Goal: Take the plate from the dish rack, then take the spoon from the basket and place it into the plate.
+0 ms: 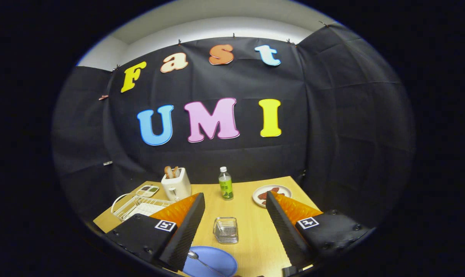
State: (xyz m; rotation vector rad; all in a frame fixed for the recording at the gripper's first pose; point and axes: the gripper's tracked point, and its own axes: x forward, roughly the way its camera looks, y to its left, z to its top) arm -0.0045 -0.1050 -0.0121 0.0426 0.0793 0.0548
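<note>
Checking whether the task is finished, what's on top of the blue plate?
A metal spoon lies on the round blue plate, bowl end toward the open gripper's left finger. Its handle end is cut off from sight.

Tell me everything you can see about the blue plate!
The blue plate is round, plain and smooth, maybe plastic. It lies flat on the wooden table, between the open fingers of the hand-held gripper, nearer than the small wire basket. A shiny metal spoon rests on it. Its near edge is cut off from sight.
</note>
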